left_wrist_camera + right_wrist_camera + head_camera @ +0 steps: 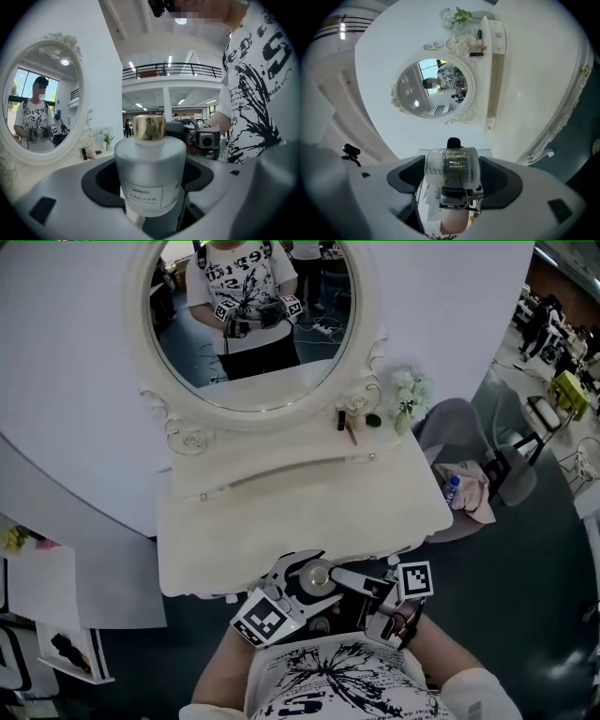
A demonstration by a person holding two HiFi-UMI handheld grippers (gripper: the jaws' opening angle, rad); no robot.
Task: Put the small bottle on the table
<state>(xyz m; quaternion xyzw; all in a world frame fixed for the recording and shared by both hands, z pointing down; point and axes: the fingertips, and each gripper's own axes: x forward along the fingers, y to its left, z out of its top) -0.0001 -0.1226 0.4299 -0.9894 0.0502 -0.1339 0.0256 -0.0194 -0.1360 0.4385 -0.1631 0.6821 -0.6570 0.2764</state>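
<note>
Small bottle [150,161]: frosted cylinder, shiny gold cap, white label. Its base is cut off, and the head view shows you only the cap. You hold it at your waist, off the glossy white table [309,512]. Left gripper [150,183] and right gripper [452,174] both clamp its sides.

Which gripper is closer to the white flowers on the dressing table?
Right. The right gripper is off the table's front edge, roughly in line with the flowers; the left gripper, holding a frosted bottle, is further left.
</note>
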